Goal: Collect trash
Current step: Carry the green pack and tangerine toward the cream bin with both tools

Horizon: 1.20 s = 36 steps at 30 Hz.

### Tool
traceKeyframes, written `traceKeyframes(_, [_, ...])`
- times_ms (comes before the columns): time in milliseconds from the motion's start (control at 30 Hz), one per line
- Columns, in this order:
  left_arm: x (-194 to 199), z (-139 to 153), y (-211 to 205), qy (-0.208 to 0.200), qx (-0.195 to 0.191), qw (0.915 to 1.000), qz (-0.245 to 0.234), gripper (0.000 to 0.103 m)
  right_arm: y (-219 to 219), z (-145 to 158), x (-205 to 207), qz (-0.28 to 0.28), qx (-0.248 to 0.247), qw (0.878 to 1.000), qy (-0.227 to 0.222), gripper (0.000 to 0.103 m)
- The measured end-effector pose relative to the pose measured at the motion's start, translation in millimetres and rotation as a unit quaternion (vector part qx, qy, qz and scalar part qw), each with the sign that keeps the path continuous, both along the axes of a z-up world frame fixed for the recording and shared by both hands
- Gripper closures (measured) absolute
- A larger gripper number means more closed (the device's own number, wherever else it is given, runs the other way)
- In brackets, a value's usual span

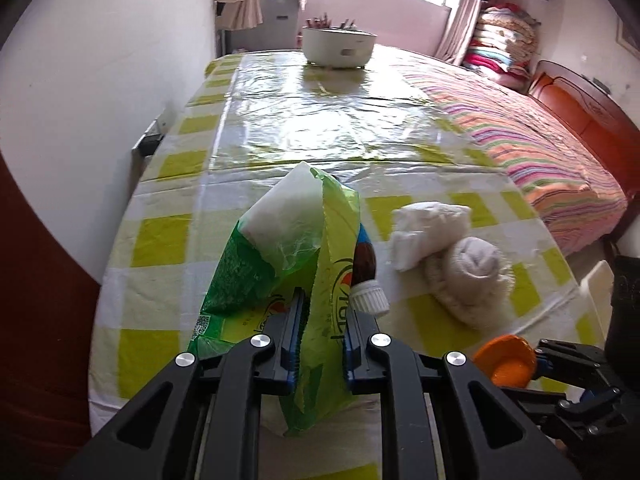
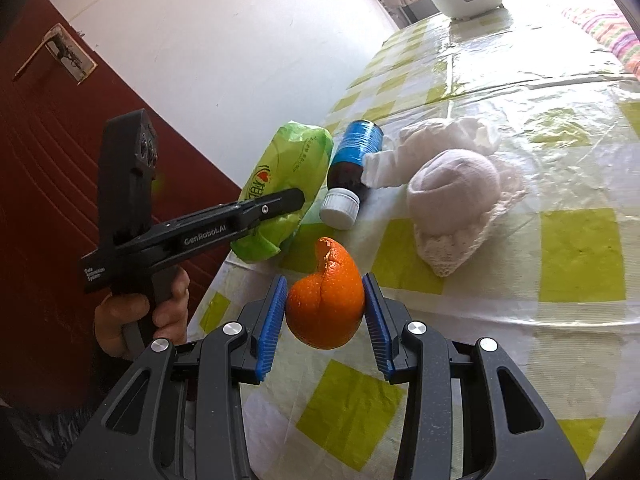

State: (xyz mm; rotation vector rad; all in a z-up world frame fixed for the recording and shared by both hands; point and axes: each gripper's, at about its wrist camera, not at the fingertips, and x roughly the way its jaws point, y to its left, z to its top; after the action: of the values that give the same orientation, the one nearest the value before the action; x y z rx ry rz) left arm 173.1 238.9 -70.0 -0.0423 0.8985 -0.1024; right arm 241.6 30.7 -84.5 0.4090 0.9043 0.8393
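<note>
The left gripper (image 1: 320, 320) is clamped on a green plastic tissue pack (image 1: 288, 264), its blue pads pinching the crumpled wrapper near one end so that the pack stands up out of the grip with white tissue showing at its torn top. Taking it by the loose film gives the pads something thin to bite. In the right wrist view the pack's lower end looks at or just above the near edge of the bench (image 2: 520, 128); whether it is clear of the surface I cannot tell.

The right gripper (image 2: 325, 312) is closed on a piece of orange peel (image 2: 326, 304), one pad against each side of the curved shell, held above the yellow-and-white checked cover. The hand (image 2: 140, 316) grasping the left tool's handle shows at the lower left of that view.

On the bench, just beside the pack, lies a brown bottle (image 2: 348, 176) with a blue label and white cap, tipped on its side. Touching it is a crumpled white tissue (image 2: 436, 148), and next to that a rolled white knitted item (image 2: 456, 208). A white pot (image 1: 339, 46) stands at the far end, well apart.

With both grippers loaded, I judge the next step is carrying the two pieces to a bin, which no view shows
</note>
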Motion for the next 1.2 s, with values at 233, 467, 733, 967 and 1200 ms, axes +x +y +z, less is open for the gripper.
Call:
traceKeyframes(233, [0, 2, -21, -0.001, -0.011, 0.9996, -0.025, 0.087, -19, 4, -1, -0.016, 0.004, 1.0, -0.003, 0.064])
traceKeyframes(467, [-1, 7, -37, -0.009, -0.019, 0.9989, -0.042, 0.087, -37, 11, -4, -0.033, 0.009, 0.999, -0.01, 0.064])
traceKeyframes(733, [1, 9, -51, -0.009, -0.023, 0.998, -0.059, 0.087, -59, 17, -8, -0.056, 0.016, 0.998, -0.016, 0.064])
traceKeyframes(967, [0, 13, -65, -0.019, -0.029, 0.9967, -0.073, 0.087, -77, 20, -15, -0.073, 0.019, 0.997, -0.022, 0.064])
traceKeyframes(1200, [0, 16, -84, -0.022, -0.031, 0.9953, -0.089, 0.087, -103, 20, -22, -0.095, 0.02, 0.995, -0.027, 0.064])
